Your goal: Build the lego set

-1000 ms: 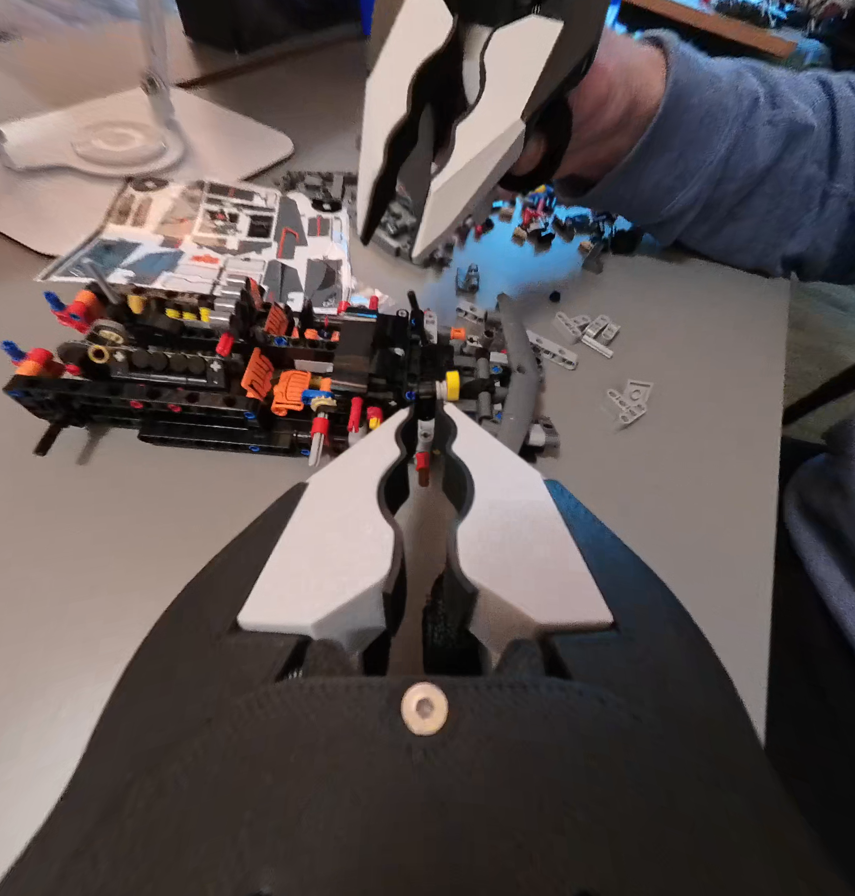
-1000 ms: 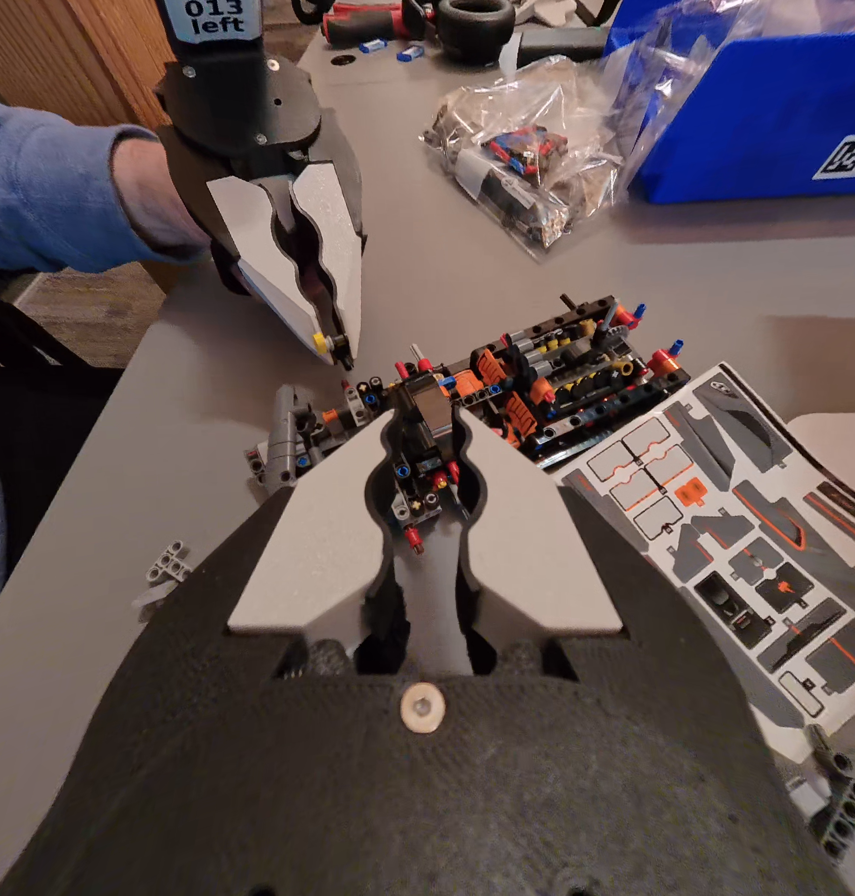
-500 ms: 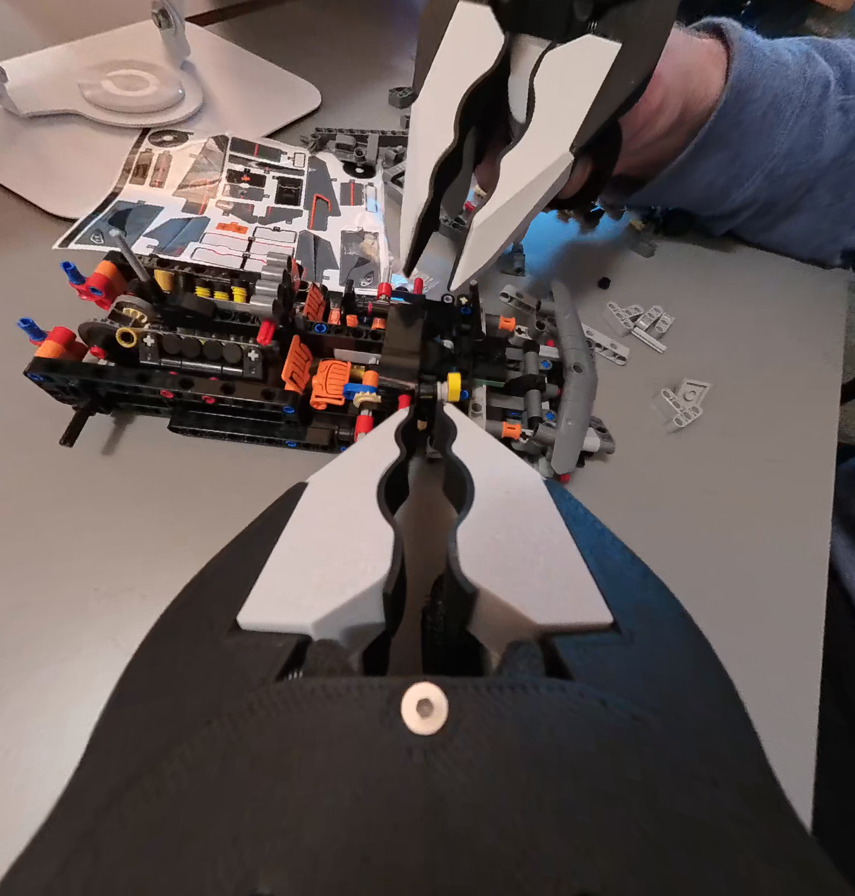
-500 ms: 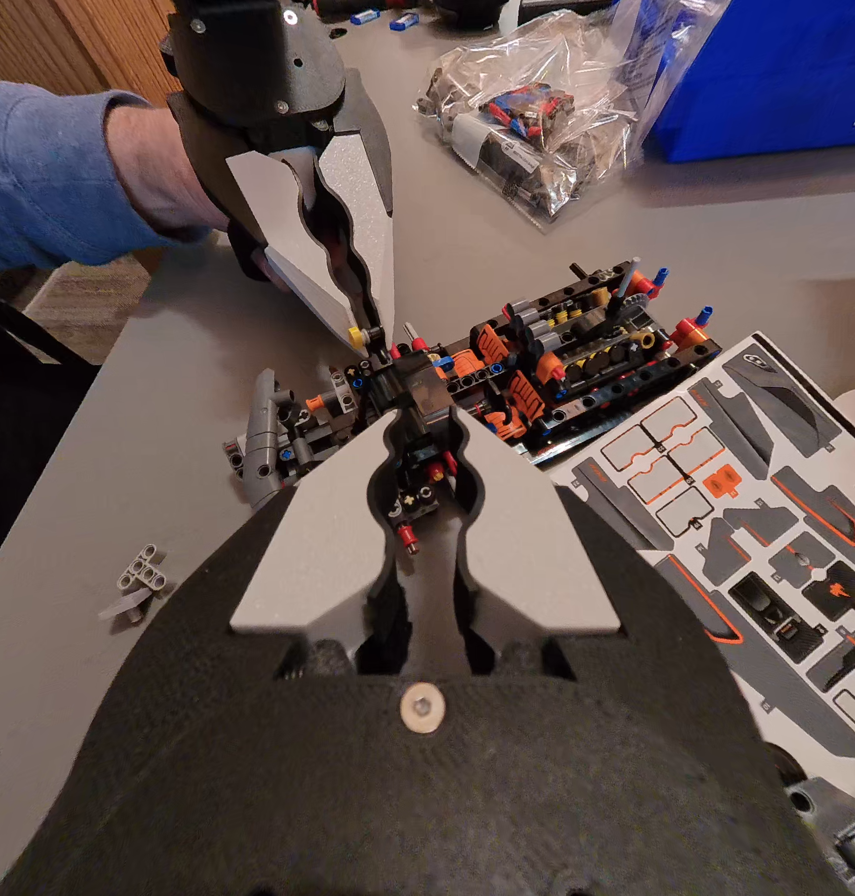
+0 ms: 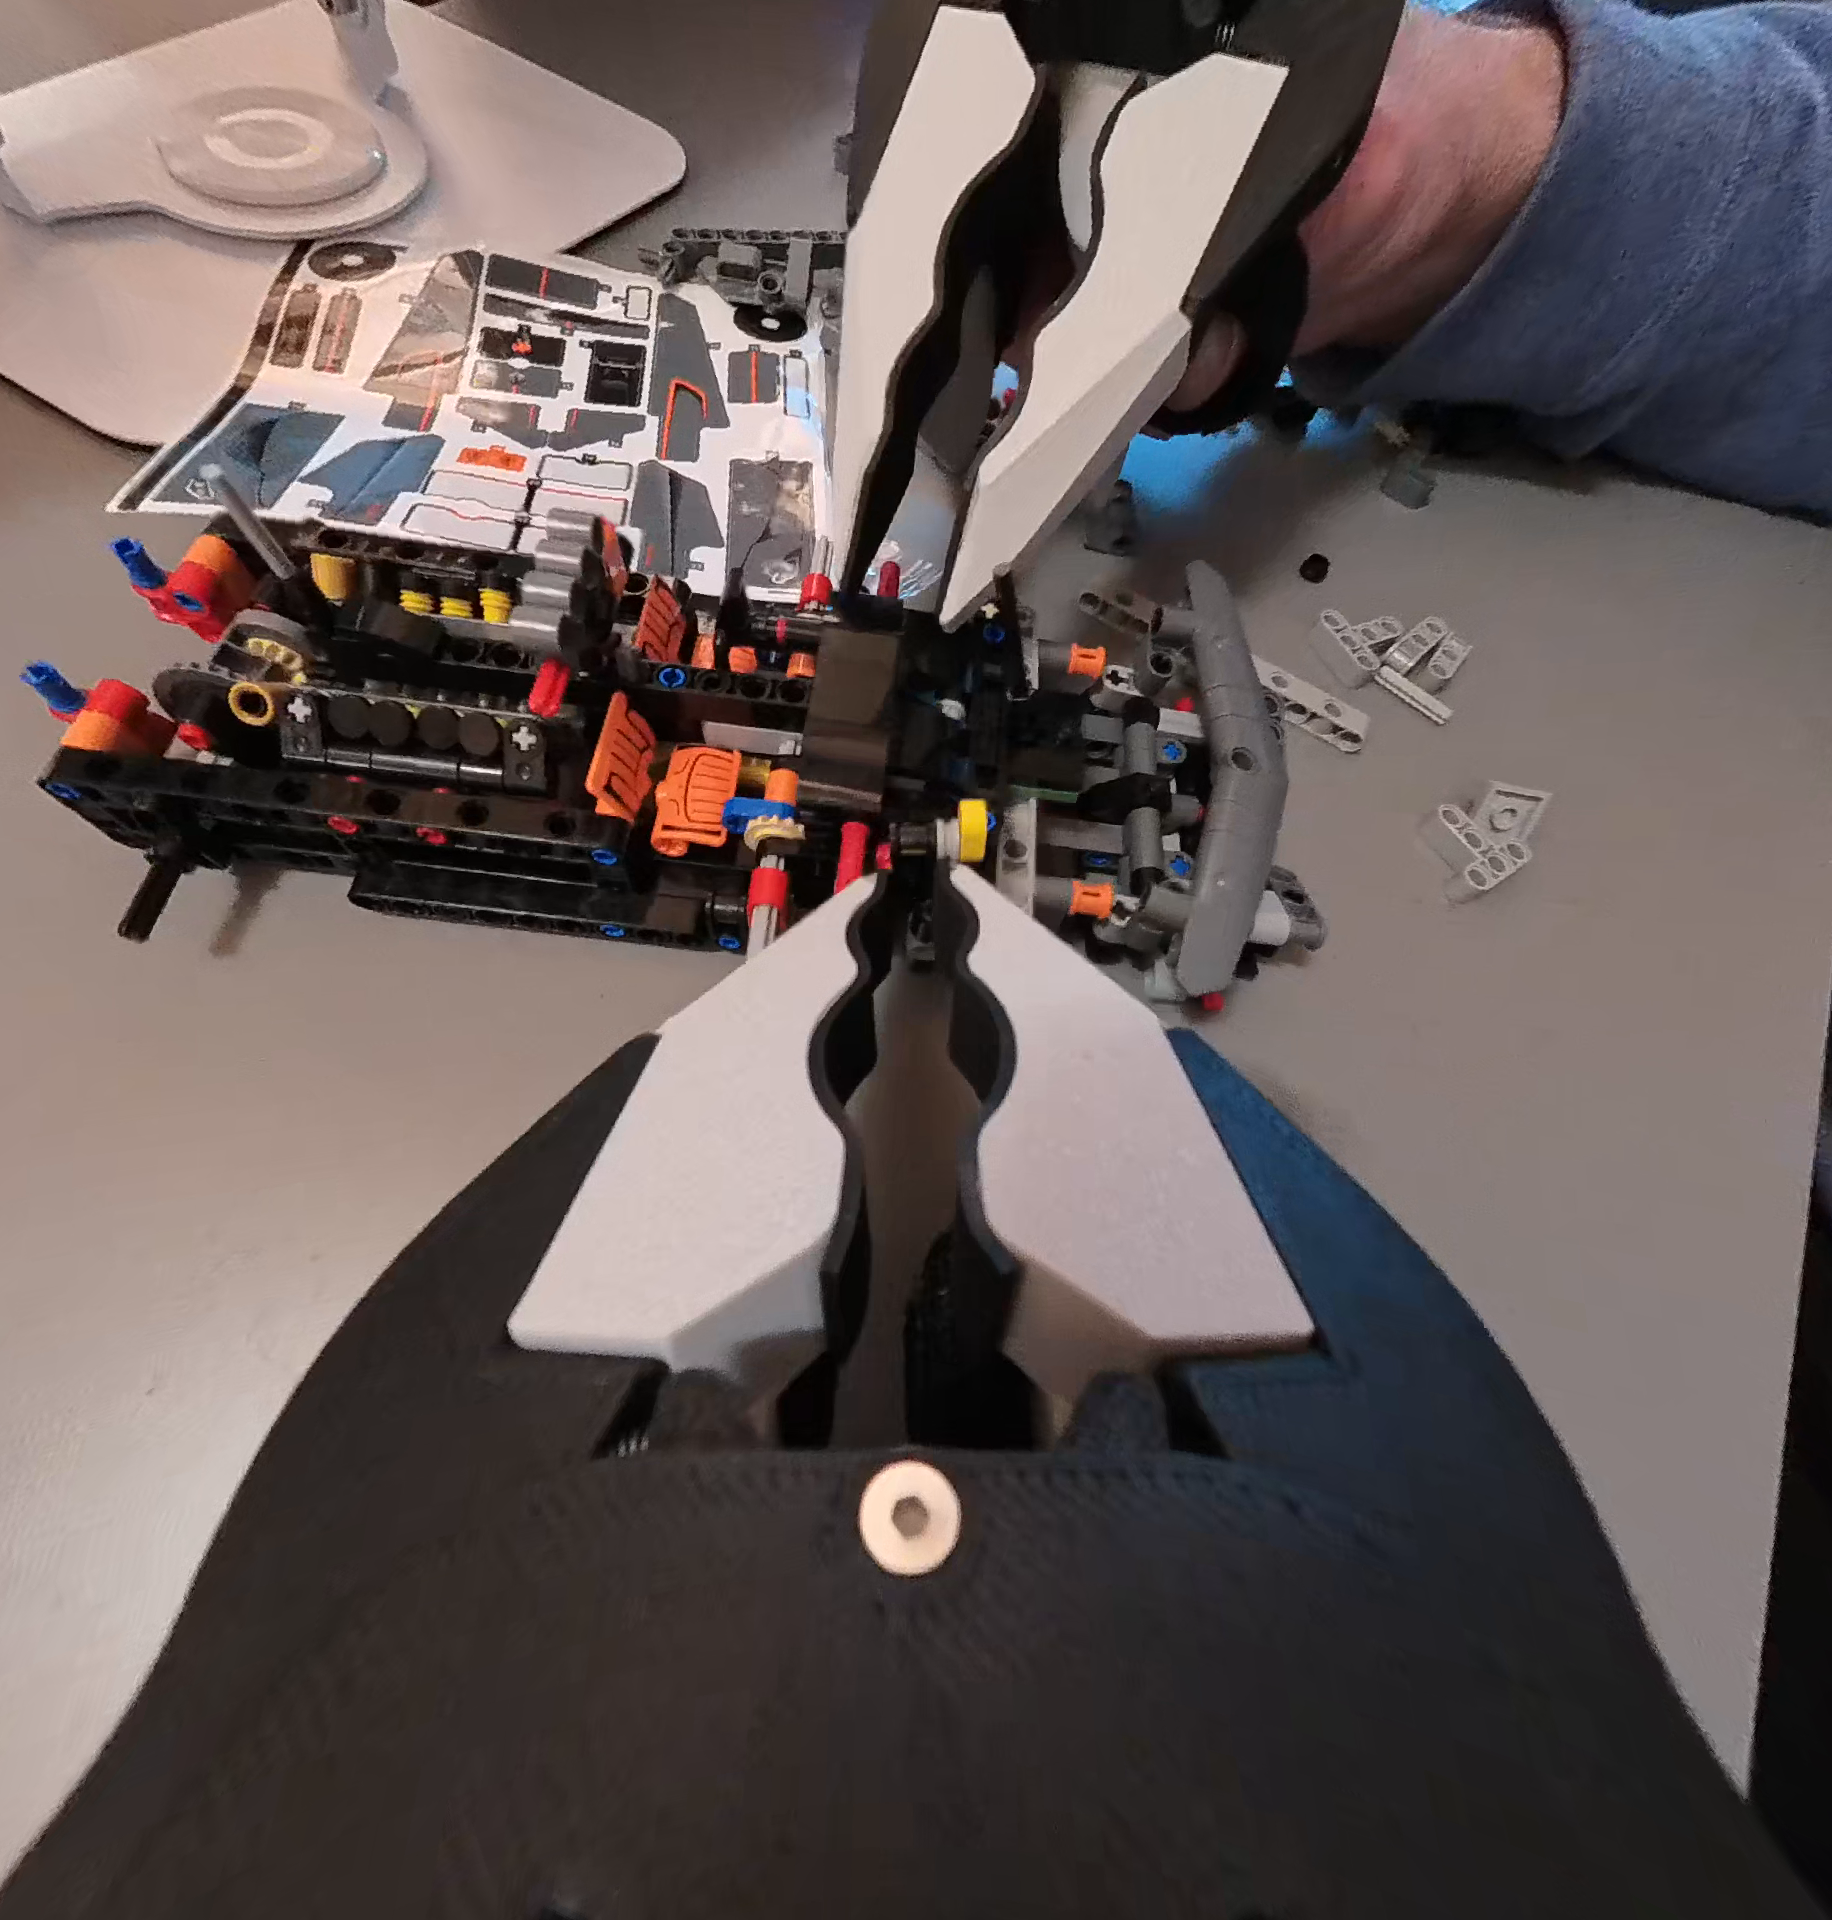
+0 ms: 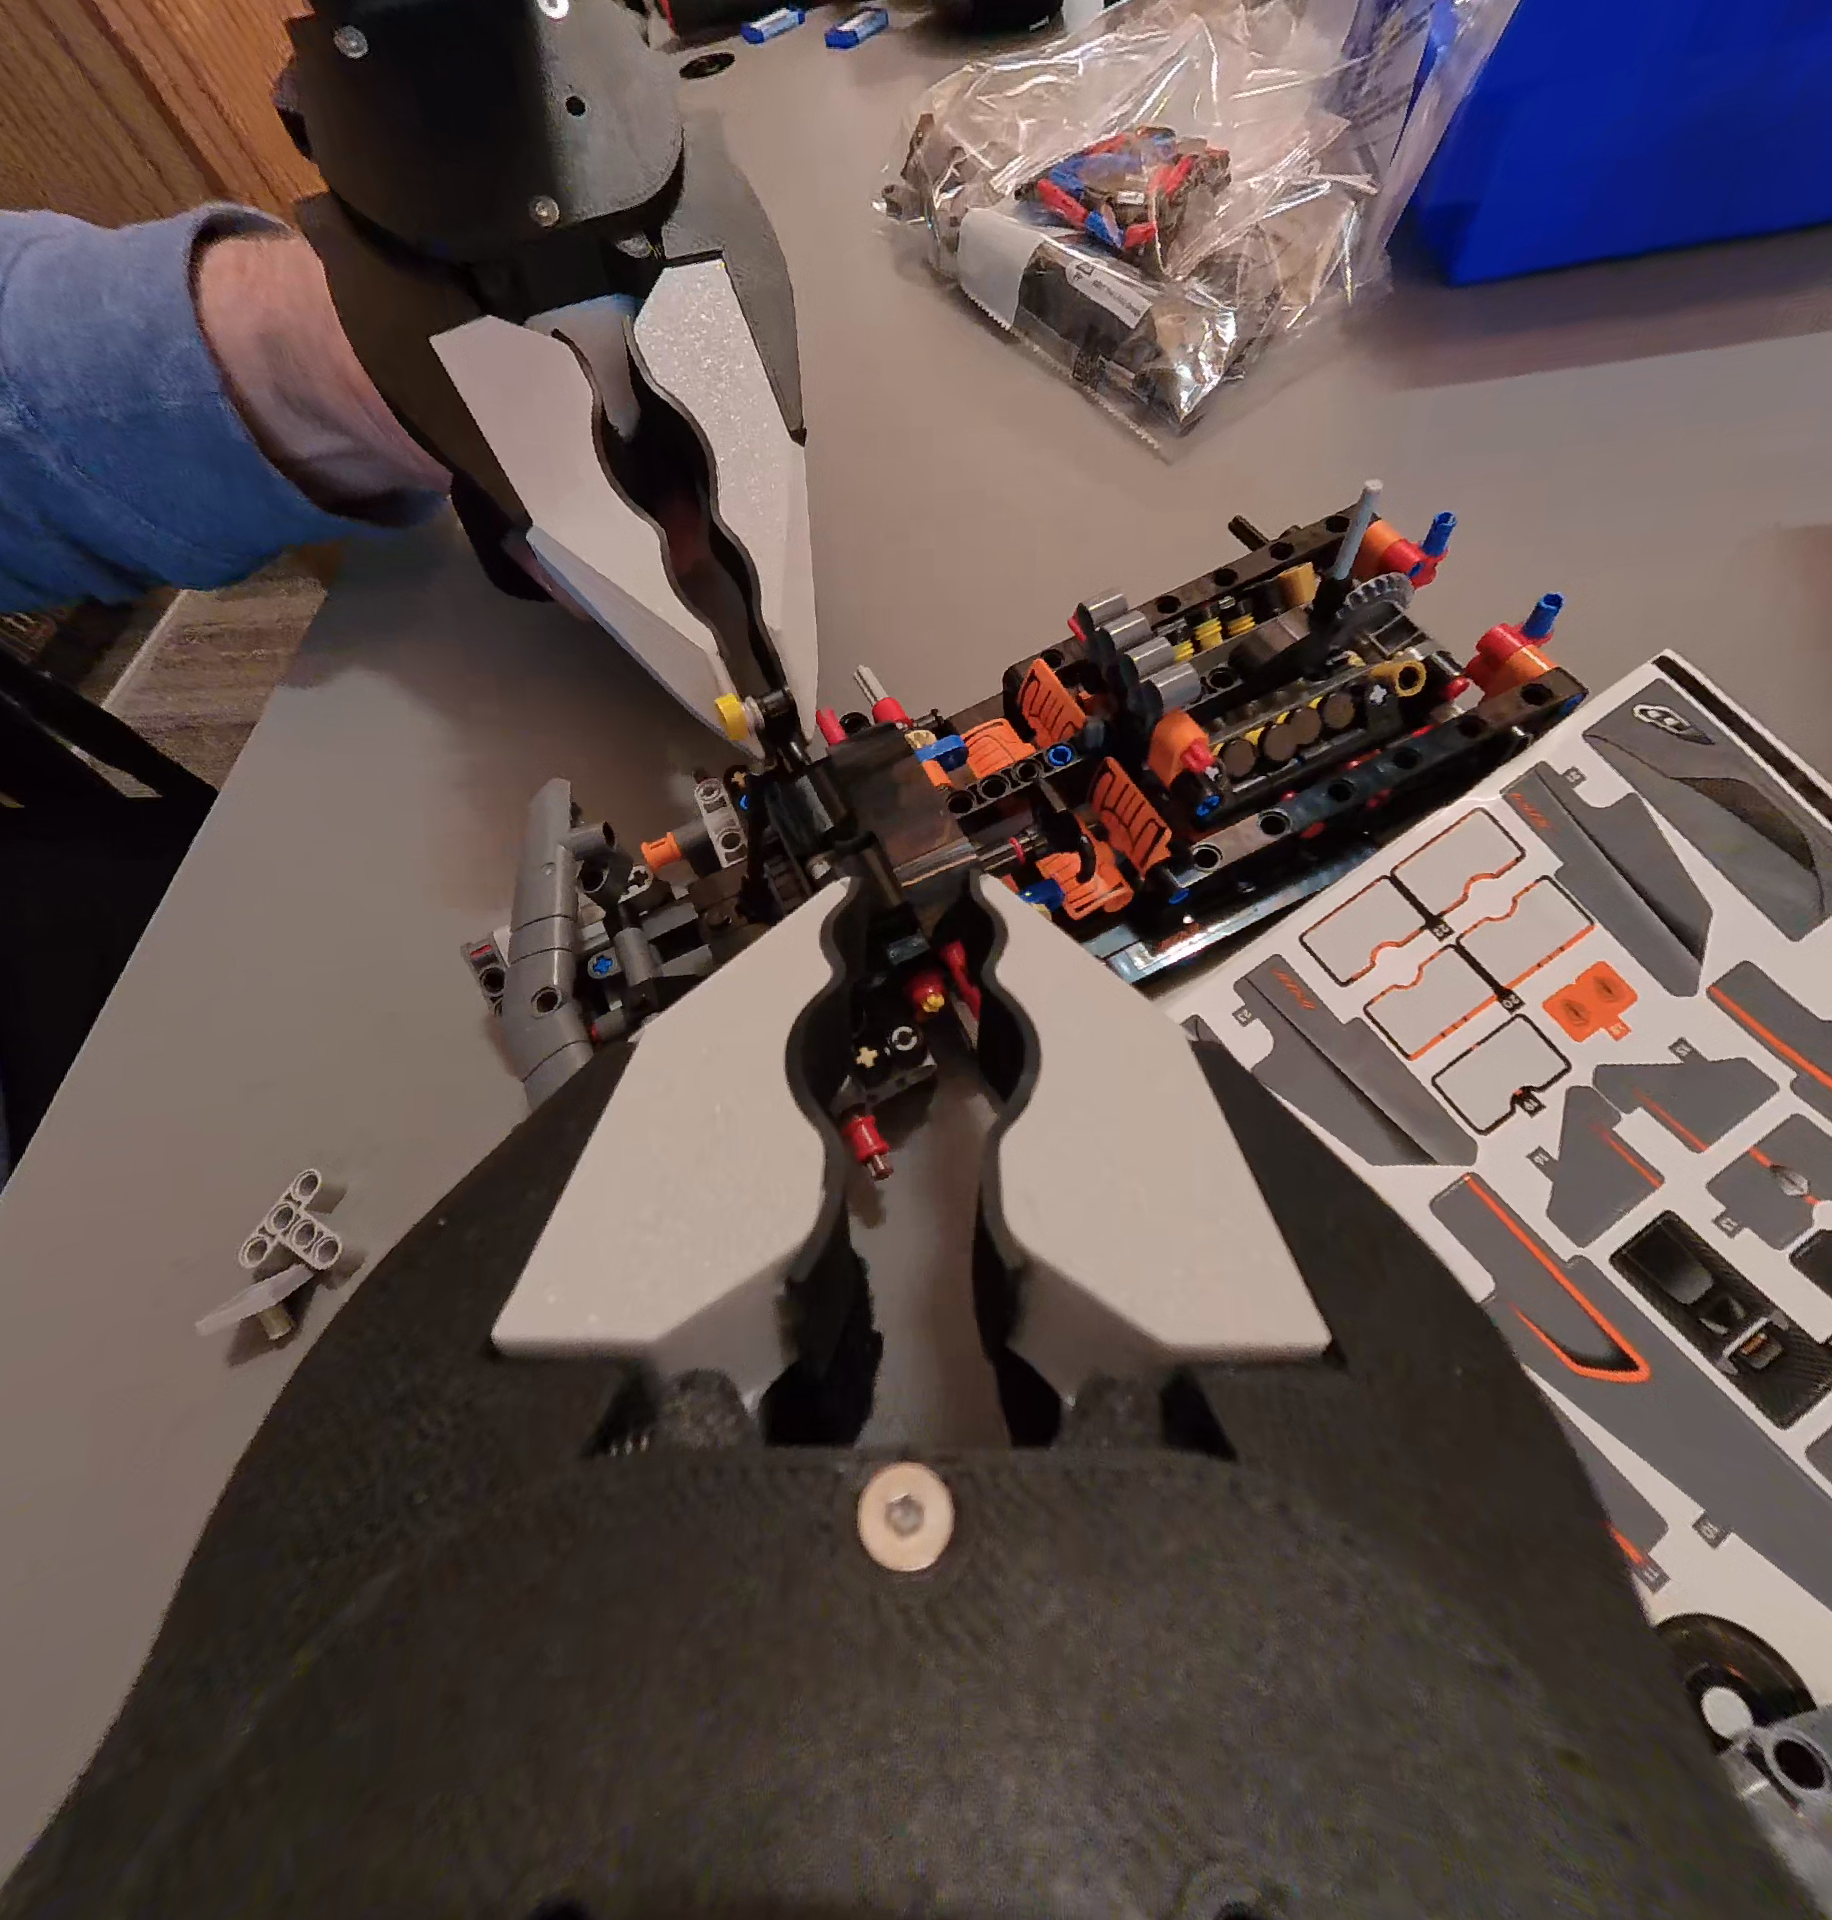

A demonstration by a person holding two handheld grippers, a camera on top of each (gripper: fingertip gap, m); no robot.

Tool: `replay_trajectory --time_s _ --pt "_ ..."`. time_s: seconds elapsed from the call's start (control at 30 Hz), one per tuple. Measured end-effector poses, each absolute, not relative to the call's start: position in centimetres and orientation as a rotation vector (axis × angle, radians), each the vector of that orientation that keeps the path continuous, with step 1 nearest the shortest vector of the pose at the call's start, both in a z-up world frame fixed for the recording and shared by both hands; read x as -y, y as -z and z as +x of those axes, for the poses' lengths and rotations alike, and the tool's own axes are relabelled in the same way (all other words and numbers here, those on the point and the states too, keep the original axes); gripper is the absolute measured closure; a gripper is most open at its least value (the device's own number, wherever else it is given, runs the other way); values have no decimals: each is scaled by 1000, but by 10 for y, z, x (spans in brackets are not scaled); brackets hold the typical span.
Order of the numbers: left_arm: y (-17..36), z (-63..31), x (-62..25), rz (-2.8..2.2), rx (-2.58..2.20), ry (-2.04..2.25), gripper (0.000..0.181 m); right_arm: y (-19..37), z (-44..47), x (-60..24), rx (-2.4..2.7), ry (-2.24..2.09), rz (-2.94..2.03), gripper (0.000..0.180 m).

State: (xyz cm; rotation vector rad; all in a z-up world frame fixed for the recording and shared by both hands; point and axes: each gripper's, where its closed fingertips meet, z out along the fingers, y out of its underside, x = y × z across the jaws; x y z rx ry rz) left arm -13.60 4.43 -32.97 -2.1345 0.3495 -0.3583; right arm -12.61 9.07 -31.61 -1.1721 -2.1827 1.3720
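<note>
The long black Lego chassis [image 5: 424, 769] with orange, red and yellow parts lies on the grey table; it also shows in the right wrist view [image 6: 1255, 727]. My right gripper [image 6: 907, 899] is shut on its black middle block [image 5: 850, 707], coming down from above in the left wrist view [image 5: 912, 603]. My left gripper [image 5: 914, 894] is shut on a small black pin piece with a yellow bush [image 5: 972, 829]. It holds the piece against the chassis side next to the black block, as the right wrist view shows [image 6: 730, 712].
A sticker sheet [image 5: 538, 416] lies behind the chassis, a white stand base [image 5: 268, 156] beyond it. Loose grey pieces [image 5: 1483, 831] lie near the table edge. Clear bags of parts [image 6: 1120, 239] and a blue box [image 6: 1670, 135] stand farther off.
My left gripper has carried the yellow-bushed pin piece in from beside the chassis until it touches it. My right gripper has stayed shut on the black block.
</note>
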Motion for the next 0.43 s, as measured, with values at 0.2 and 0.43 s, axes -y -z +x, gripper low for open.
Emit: replay_trajectory --time_s 0.2,0.43 --pt "331 -138 -48 -2141 -344 296 175 316 -127 -92 2177 -1378 -1172 166" --pt "331 -139 -51 -2141 -328 227 176 314 -126 -88 2183 -1387 -1152 168"
